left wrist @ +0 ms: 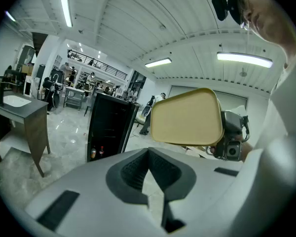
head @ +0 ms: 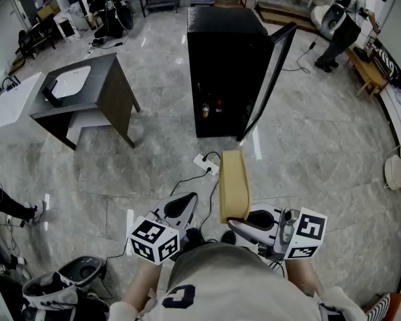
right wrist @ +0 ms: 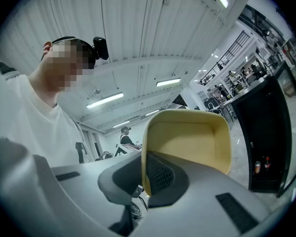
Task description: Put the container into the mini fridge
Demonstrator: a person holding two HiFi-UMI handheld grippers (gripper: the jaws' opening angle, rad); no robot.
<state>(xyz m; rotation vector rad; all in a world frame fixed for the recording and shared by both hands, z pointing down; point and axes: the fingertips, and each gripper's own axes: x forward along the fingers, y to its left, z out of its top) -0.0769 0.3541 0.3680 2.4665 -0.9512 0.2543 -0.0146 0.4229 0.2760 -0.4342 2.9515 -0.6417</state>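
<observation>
Your right claw [right wrist: 144, 171] is clamped on one side wall of the tan container [right wrist: 192, 147], with the wall pinched between its pads. You hold the container [head: 234, 182] in the air close in front of your body. It is turned on its edge, with its open side facing the right claw's camera.

Your left claw [left wrist: 148, 154] is closed with its tips meeting and nothing between them. It hangs just to the left of the container without touching it.

The black mini fridge [head: 220, 65] stands on the marble floor [head: 154, 159], well apart from the container. Its door [head: 271, 72] is swung open on the right side. Two small bottles [head: 211, 108] sit low inside the fridge.

A white power strip [head: 206, 163] lies on the floor between you and the fridge. A dark counter [head: 100, 89] with a white basin stands off to the left.
</observation>
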